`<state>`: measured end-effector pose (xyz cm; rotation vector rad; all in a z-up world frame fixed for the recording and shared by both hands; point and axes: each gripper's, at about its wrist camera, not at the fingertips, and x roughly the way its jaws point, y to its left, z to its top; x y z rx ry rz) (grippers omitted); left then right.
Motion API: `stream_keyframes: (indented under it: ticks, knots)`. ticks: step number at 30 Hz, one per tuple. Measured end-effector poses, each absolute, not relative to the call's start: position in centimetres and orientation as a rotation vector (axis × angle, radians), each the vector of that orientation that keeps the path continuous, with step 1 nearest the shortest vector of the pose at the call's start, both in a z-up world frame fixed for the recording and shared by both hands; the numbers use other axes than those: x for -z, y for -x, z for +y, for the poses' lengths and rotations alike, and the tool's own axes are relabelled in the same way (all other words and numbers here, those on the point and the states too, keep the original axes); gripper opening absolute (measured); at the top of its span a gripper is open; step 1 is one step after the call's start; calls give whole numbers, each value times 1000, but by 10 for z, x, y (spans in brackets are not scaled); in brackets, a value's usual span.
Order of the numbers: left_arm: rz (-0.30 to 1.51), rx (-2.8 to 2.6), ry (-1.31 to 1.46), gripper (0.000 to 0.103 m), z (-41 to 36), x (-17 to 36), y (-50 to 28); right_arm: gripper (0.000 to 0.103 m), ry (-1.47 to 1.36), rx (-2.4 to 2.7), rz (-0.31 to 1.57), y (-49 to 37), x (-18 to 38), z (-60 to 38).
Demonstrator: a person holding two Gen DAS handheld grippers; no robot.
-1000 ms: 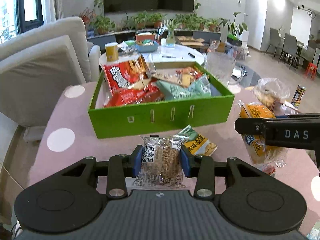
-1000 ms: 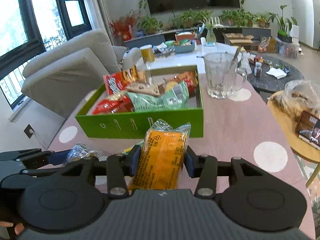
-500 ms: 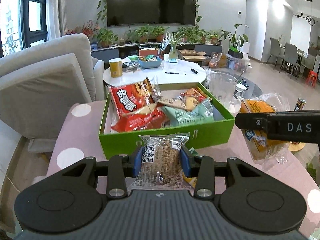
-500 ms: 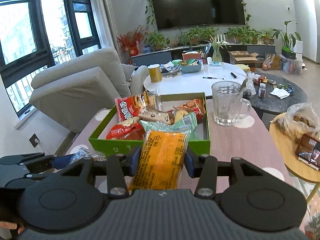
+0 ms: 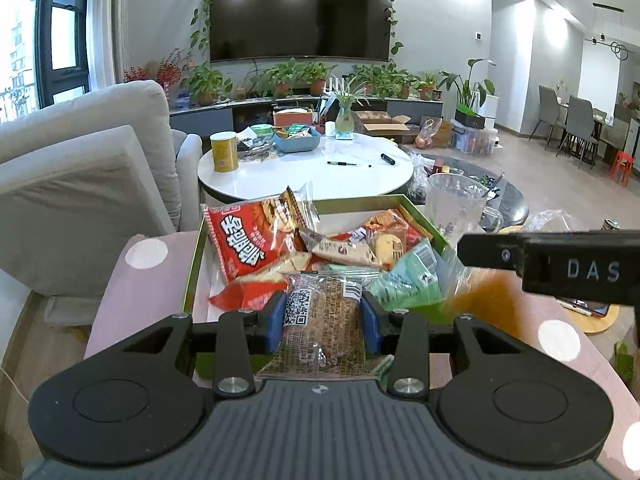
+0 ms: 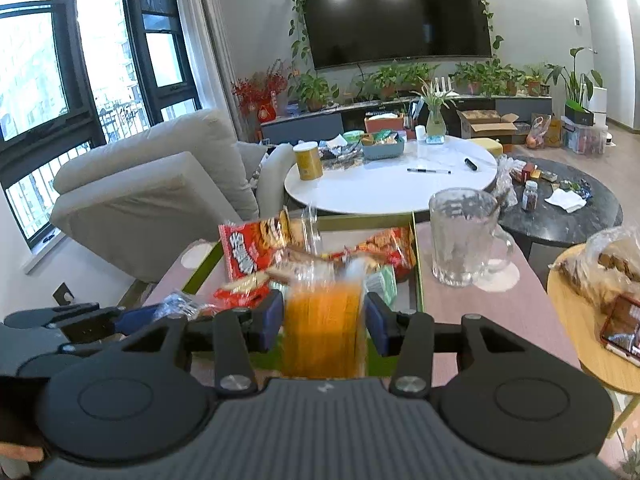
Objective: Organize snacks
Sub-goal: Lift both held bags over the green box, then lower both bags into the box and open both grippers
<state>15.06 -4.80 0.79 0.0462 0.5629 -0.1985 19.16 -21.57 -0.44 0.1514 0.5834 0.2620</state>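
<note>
My left gripper (image 5: 322, 314) is shut on a clear-wrapped brown biscuit pack (image 5: 322, 316), held over the near edge of the green box (image 5: 191, 276). The box holds several snack bags, among them a big red one (image 5: 246, 244). My right gripper (image 6: 325, 318) is shut on an orange snack packet (image 6: 324, 332), blurred by motion, also above the green box (image 6: 418, 264) at its near right side. The right gripper's finger (image 5: 560, 262) crosses the left wrist view on the right, the orange packet (image 5: 480, 300) below it. The left gripper (image 6: 92, 318) shows at the right wrist view's left edge.
The box sits on a pink table with white dots (image 5: 146, 252). A glass mug (image 6: 464, 236) stands right of the box. Beyond are a white round table (image 6: 392, 184), a dark round table (image 6: 568, 208) and a grey sofa (image 5: 80, 184). A wooden side table (image 6: 592, 336) with a bag stands at right.
Both grippers have risen and moved forward with their packets, from in front of the green box to over its near edge. The box now looks closer and lower in both views.
</note>
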Motion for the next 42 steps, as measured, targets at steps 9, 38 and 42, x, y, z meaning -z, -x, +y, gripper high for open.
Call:
stream_keyframes:
  ticks: [9,38,42]
  knots:
    - [567,176,-12,37,-40,0,-171,59,-108,-256,627,-194,26,-222]
    - [576,150,9,37,-31,-4,-141,65,138,-369,666,-163,44,-215]
    - [557,153,11,37,-32,-10,-136,65,76,-334,603,-163,24,-221]
